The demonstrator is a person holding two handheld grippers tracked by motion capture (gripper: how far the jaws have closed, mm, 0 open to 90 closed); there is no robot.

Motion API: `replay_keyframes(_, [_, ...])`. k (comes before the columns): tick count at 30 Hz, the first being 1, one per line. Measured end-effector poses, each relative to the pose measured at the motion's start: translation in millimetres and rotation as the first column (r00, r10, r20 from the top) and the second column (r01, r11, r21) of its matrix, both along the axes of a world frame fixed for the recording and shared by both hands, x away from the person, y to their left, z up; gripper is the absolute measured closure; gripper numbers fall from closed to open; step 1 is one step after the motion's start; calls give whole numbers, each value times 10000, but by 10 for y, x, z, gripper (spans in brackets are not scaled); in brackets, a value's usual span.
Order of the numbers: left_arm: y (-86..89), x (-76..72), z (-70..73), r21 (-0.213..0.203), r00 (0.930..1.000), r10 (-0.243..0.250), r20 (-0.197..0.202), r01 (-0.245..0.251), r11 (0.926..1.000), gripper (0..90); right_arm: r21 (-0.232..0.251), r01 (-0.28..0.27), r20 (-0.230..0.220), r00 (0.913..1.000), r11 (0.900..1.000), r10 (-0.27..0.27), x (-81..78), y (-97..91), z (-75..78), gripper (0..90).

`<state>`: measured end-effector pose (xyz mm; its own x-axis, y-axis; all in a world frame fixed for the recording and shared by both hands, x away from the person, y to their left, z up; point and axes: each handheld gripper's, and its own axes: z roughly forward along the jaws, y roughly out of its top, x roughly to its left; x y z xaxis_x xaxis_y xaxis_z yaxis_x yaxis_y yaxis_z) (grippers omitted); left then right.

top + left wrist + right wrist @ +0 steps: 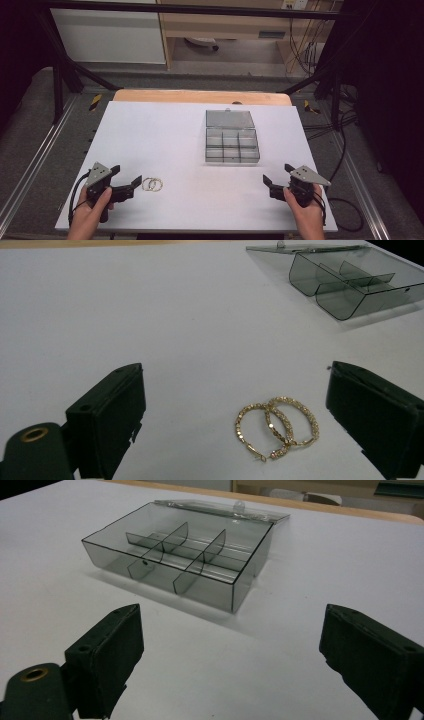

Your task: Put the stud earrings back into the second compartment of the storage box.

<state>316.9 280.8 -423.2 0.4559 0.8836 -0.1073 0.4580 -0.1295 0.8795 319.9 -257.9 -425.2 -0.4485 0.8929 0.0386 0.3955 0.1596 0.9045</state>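
Two overlapping gold hoop earrings (276, 427) lie flat on the white table (165, 140) between the left gripper's (126, 181) wide-open jaws (right gripper (276, 174) also open, empty); light, thin, likely slippery—pinch across the crossed rims.

The two hoop earrings (276, 428) were gold with a beaded, sparkly pattern. The compartment box (182, 555) was smoky grey and see-through. The table (165, 145) was plain white, and both grippers' jaws were matte black.
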Motion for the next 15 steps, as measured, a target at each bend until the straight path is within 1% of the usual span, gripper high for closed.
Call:
replay_keyframes(4, [-7, -1, -1, 40, 10000, -28, 0, 28, 10000, 96, -130, -263, -201, 9995, 9996, 261, -2, 64, -25, 73])
replay_keyframes(8, [-3, -1, 0, 53, 10000, -26, 3, 26, 10000, 95, -265, -499, -211, 9986, 9984, 494, -3, 136, -32, 53])
replay_keyframes(10, [-5, -2, -3, 47, 10000, -23, -17, 23, 10000, 94, -225, -553, -250, 9982, 9982, 548, -7, 170, -32, 47])
replay_keyframes(13, [-13, -3, -5, 44, 10000, -30, -19, 30, 10000, 93, -334, -606, -385, 9975, 9976, 593, -10, 238, -41, 37])
replay_keyframes(15, [-15, -3, -8, 119, 10000, -80, -26, 81, 9999, 90, -312, -693, -459, 9966, 9971, 679, -15, 296, -43, 36])
